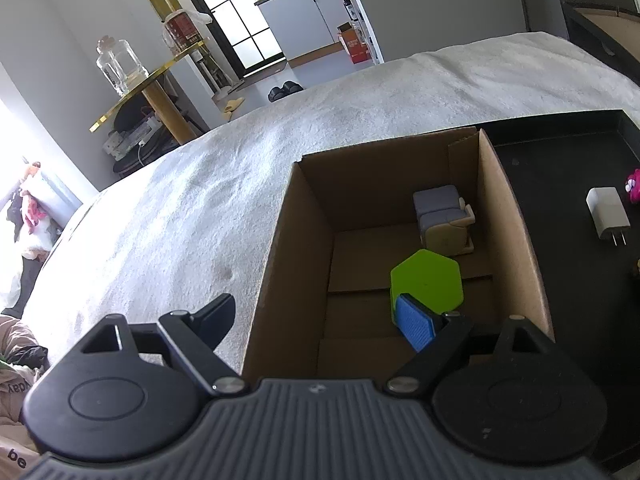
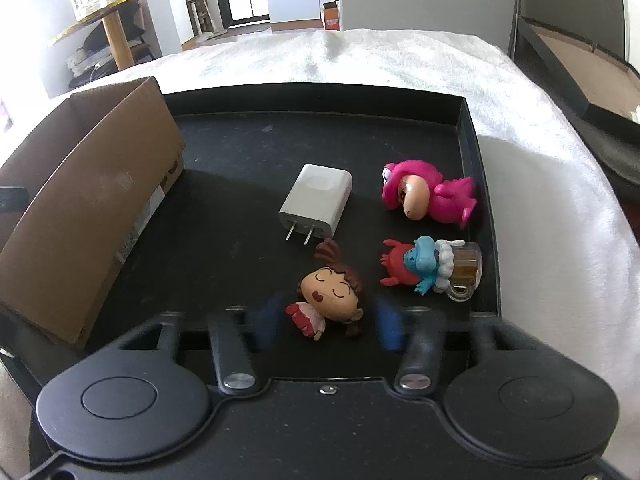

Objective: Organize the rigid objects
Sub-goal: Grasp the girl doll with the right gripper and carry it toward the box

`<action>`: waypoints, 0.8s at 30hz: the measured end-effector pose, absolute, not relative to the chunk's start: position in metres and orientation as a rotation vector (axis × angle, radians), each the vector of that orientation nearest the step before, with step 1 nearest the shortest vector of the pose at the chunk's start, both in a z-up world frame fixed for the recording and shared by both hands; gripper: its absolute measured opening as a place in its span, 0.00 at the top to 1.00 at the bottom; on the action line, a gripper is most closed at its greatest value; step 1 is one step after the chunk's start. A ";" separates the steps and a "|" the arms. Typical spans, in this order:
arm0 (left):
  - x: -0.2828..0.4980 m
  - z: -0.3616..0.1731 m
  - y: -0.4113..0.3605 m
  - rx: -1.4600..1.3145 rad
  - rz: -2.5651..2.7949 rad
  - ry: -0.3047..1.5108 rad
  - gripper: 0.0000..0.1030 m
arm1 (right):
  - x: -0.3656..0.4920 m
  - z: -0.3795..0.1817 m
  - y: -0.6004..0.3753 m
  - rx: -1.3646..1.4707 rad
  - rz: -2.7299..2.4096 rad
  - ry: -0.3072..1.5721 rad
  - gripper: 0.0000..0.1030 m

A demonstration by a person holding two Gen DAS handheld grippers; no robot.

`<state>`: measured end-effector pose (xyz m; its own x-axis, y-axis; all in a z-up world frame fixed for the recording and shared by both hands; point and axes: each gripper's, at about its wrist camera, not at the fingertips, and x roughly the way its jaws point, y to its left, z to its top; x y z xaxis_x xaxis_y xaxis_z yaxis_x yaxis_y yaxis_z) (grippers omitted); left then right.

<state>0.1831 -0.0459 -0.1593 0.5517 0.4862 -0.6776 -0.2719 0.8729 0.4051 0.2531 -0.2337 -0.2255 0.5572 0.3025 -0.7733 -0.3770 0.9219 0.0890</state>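
Observation:
A cardboard box point(image 1: 280, 248) stands on the white bed, next to a black tray point(image 2: 468, 152). Inside the box lie a green hexagonal block point(image 1: 428, 280) and a small toy armchair point(image 1: 444, 220). My left gripper point(image 1: 320, 320) is open and empty, straddling the box's left wall, its blue right pad touching or just in front of the green block. On the tray lie a white charger point(image 2: 316, 200), a pink figurine point(image 2: 428, 196), a red-and-blue figurine point(image 2: 424, 266) and a brown-haired girl figurine point(image 2: 332, 292). My right gripper point(image 2: 326, 320) is open, its blurred fingers on either side of the girl figurine.
The box point(image 2: 80, 216) sits at the tray's left edge. White blanket point(image 1: 200, 200) covers the bed around them. A gold shelf with a glass jar point(image 1: 120, 64) stands beyond the bed. A dark open case point(image 2: 580, 64) lies at the right.

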 end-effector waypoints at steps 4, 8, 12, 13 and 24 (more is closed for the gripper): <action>0.181 -0.160 -0.041 0.249 0.457 0.879 0.16 | 0.252 -0.220 -0.233 -0.091 0.397 0.880 0.60; 0.177 -0.157 -0.035 0.231 0.462 0.872 0.16 | 0.249 -0.213 -0.226 -0.102 0.402 0.866 0.60; 0.173 -0.156 -0.028 0.214 0.467 0.866 0.16 | 0.247 -0.203 -0.216 -0.116 0.414 0.839 0.60; 0.173 -0.156 -0.027 0.207 0.468 0.867 0.16 | 0.246 -0.200 -0.214 -0.119 0.416 0.832 0.60; 0.163 -0.155 -0.010 0.106 0.452 0.839 0.20 | 0.245 -0.157 -0.182 -0.133 0.441 0.723 0.60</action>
<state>0.1631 -0.0104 -0.1549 0.5797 0.4269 -0.6940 -0.3443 0.9003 0.2663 0.2453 -0.1823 -0.1568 0.6623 0.3439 -0.6656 -0.4346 0.9001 0.0326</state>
